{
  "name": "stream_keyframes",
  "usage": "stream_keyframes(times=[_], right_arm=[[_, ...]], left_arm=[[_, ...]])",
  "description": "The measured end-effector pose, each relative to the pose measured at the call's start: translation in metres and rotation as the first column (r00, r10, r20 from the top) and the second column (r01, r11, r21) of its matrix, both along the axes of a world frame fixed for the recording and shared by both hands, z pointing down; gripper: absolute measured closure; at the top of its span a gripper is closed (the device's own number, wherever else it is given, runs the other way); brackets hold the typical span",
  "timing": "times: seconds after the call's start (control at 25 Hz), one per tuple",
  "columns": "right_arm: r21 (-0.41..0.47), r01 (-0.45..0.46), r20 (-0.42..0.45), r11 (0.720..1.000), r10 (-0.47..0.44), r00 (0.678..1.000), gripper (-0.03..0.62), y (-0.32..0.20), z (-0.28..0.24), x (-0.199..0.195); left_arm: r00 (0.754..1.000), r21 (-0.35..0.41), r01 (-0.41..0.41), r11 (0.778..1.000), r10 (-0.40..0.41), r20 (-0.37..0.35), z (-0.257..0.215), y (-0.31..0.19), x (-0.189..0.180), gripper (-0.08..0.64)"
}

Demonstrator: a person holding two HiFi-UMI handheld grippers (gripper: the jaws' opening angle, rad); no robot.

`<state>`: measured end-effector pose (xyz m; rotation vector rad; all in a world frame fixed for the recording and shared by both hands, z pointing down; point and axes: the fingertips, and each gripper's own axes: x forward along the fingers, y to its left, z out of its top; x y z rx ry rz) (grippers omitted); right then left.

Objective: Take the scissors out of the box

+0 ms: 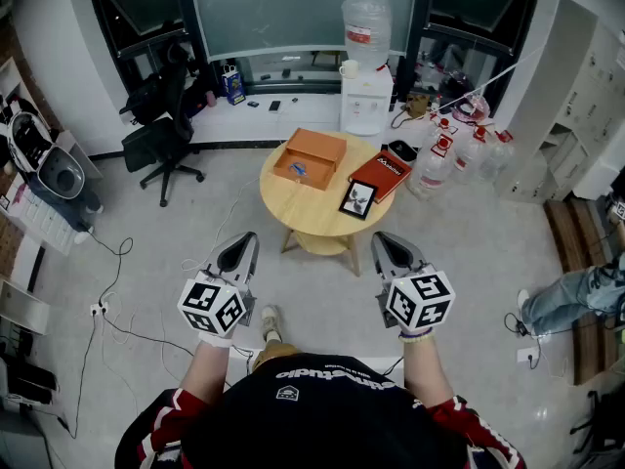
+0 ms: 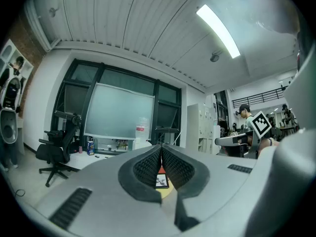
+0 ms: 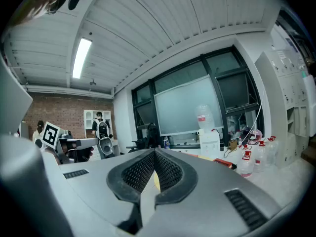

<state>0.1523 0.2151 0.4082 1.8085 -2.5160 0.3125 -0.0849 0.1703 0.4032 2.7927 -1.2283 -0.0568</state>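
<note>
Jaws together — box point(image 1: 310, 157), book point(image 1: 380, 175), frame point(image 1: 357, 199) on table point(image 1: 312, 215)

Matt orange box point(image 1: 310, 158) on smooth wooden table point(image 1: 303, 213).

Blue-handled scissors point(image 1: 298, 171) lie inside the open orange box point(image 1: 318, 149) on the round table point(image 1: 312, 215).

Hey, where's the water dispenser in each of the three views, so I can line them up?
Head view: water dispenser at top centre, behind the round table.
Left gripper view: small, left of centre, just above the jaws.
Right gripper view: right of centre, above the jaws.
Shared landmark: the frosted window directly behind it.
</note>
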Motion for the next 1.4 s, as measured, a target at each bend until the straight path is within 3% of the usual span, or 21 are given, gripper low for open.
stream_keyframes(times=[0.52,1.4], right_arm=[[-0.004,0.018,-0.017,1.000,-0.018,1.000,0.565,0.007,0.004,-0.009],[-0.062,-0.015,0.036,0.998,0.018,0.999,0.565,0.013,0.015,0.002]], left_arm=[[1.000,-0.017,0.024,1.000,-0.024,-0.020,0.003,0.010,-0.012,0.541],[1.000,-0.030,0.030,0.999,-0.029,0.006,0.003,0.017,-0.012,0.541]])
